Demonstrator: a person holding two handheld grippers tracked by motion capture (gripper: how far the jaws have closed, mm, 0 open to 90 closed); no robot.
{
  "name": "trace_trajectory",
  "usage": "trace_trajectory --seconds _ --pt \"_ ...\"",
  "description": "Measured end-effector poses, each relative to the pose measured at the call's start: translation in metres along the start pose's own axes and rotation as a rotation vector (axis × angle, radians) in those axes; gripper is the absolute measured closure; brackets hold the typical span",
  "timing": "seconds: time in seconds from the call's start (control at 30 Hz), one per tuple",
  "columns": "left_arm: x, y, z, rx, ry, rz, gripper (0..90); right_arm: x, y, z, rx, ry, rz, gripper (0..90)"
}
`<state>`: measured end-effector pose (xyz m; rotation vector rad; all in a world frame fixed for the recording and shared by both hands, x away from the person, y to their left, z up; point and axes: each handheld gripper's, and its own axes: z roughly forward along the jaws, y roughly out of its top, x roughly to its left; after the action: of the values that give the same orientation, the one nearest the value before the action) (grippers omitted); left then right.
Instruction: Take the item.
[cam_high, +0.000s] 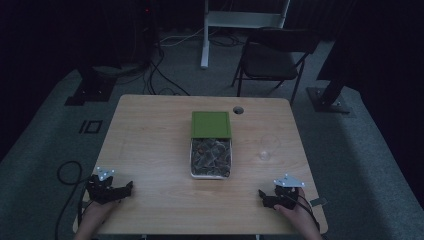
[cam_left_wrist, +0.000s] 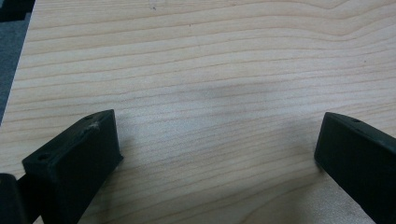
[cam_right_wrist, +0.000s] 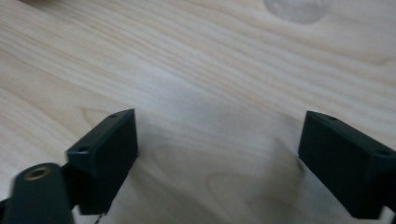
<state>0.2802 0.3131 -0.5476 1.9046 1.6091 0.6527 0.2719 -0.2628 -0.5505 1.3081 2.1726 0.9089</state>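
My left gripper (cam_high: 131, 186) and right gripper (cam_high: 260, 193) rest at the table's (cam_high: 150, 145) near corners, jaws wide, holding nothing. I count one open container (cam_high: 211, 158) mid-table, its one green lid (cam_high: 211, 124) touching behind, one clear cup (cam_high: 268, 147) toward the right edge.

- left gripper (cam_left_wrist: 217, 144): two black jaws rise from the bottom edge, set wide apart with nothing between them.
- left-hand jaw: scuffed pale at its upper corner, a small hole in its top face.
- surface (cam_left_wrist: 210, 60): light wood with grain running across, bare between the jaws, faint shadow near the middle.
- grey floor (cam_left_wrist: 8, 60): strip beyond the surface edge, at the upper left.
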Motion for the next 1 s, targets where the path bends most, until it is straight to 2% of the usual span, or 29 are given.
trace_trajectory --seconds 0.37,0.5,0.6,0.8,1.0 --pt "0.0 0.0 0.0 0.0 0.0 0.0 0.5 0.005 0.024 -0.004 -0.052 0.012 -0.004 12.9" --pt "0.0 0.0 0.0 0.0 0.0 0.0 0.5 0.006 0.032 -0.008 -0.074 0.03 0.003 12.8" --pt "0.0 0.0 0.0 0.0 0.0 0.0 0.5 0.008 0.04 -0.013 -0.117 0.077 0.021 12.8" --pt "0.0 0.0 0.0 0.0 0.0 0.0 0.5 0.014 0.058 -0.023 -0.165 0.09 0.004 12.9" --pt "0.0 0.0 0.0 0.0 0.0 0.0 0.5 0.017 0.072 -0.026 -0.189 0.107 -0.004 12.9"
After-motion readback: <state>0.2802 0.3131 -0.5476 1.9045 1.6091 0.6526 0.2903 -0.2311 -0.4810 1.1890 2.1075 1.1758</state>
